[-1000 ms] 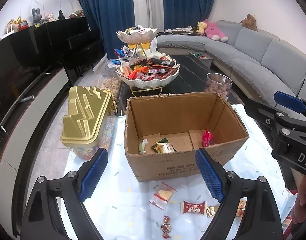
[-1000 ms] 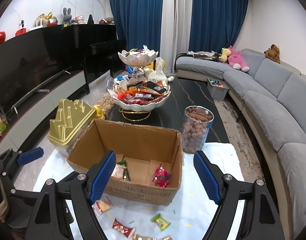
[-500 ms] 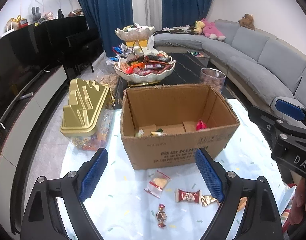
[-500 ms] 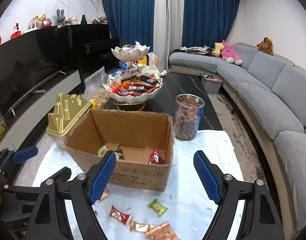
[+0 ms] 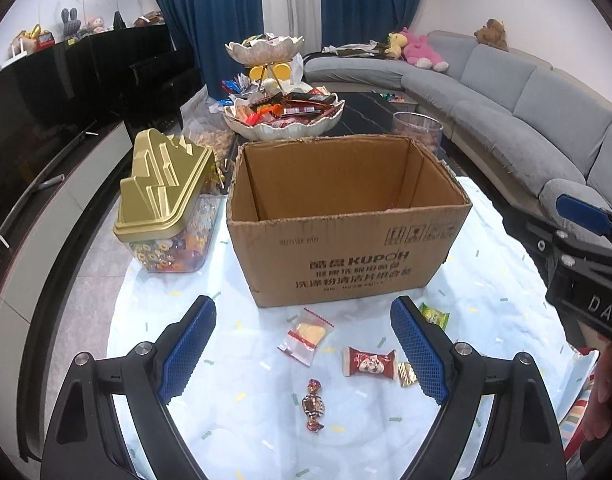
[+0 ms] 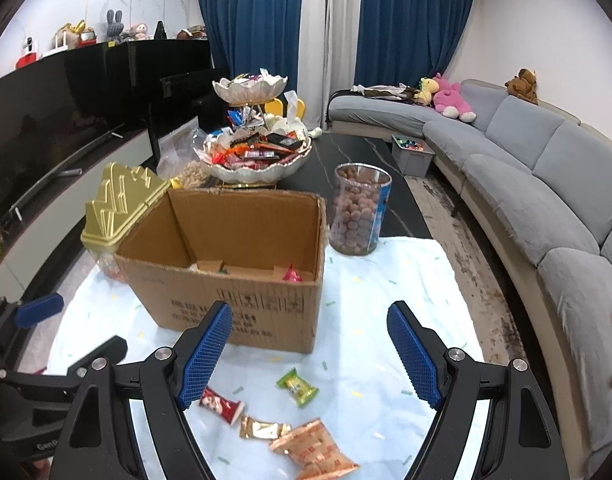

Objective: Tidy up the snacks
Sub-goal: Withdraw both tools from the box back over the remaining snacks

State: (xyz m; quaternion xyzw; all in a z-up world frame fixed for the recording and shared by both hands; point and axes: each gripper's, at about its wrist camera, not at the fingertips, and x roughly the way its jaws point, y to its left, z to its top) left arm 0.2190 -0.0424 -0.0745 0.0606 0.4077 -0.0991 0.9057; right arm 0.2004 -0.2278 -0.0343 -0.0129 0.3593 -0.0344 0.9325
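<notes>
An open cardboard box (image 5: 346, 240) stands on the pale cloth, also in the right wrist view (image 6: 234, 280), with a few snacks inside. Loose snacks lie in front of it: a clear packet with a yellow biscuit (image 5: 306, 336), a red-and-white candy (image 5: 369, 362), a dark twisted candy (image 5: 313, 404), a green candy (image 6: 297, 387), a small gold packet (image 6: 262, 428) and an orange packet (image 6: 318, 452). My left gripper (image 5: 302, 352) is open and empty, above the loose snacks. My right gripper (image 6: 308, 356) is open and empty, above the green candy.
A gold-lidded candy jar (image 5: 166, 204) stands left of the box. A clear jar of round snacks (image 6: 360, 208) stands behind its right side. A tiered bowl of snacks (image 5: 282, 116) sits on the dark table. A grey sofa (image 6: 538, 184) runs along the right.
Both grippers have pulled back and lowered from over the box toward the loose snacks on the cloth. Both stayed open and empty.
</notes>
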